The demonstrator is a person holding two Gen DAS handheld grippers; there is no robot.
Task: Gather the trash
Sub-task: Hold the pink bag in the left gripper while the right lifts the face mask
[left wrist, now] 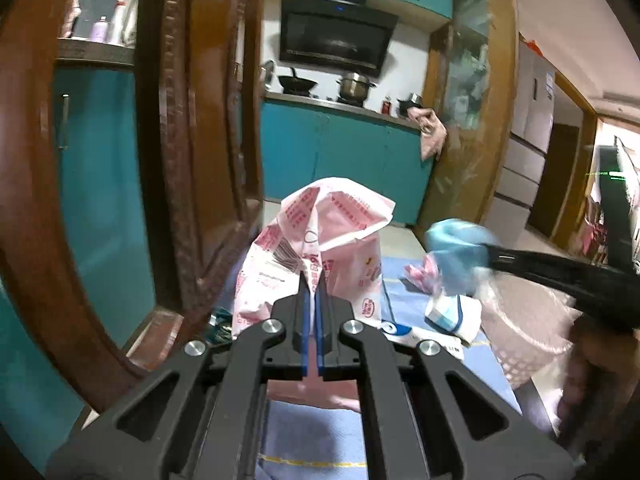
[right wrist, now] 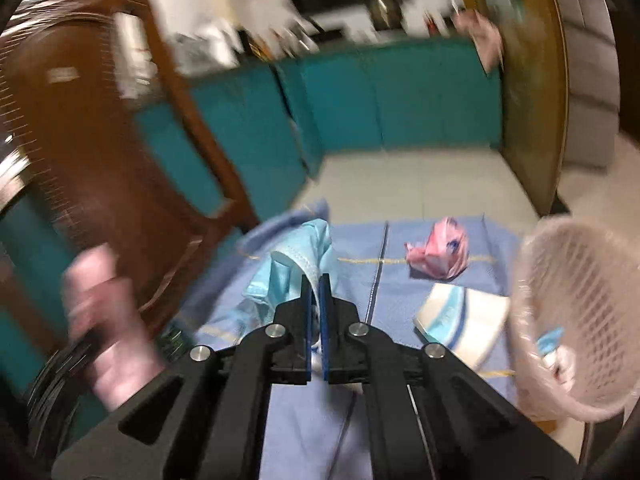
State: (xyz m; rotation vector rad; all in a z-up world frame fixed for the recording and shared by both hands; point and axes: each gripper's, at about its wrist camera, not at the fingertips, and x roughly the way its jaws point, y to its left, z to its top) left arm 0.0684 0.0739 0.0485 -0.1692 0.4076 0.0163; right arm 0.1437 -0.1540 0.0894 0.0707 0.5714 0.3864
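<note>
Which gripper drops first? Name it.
Right. The right gripper holds the blue mask beside the basket; the left gripper, gripping the pink bag, sits farther away.

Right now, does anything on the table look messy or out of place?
Yes. A crumpled pink wrapper and a white-and-blue packet lie loose on the blue cloth beside the pink basket, not in it. The cloth's far-left corner is rucked up.
</note>
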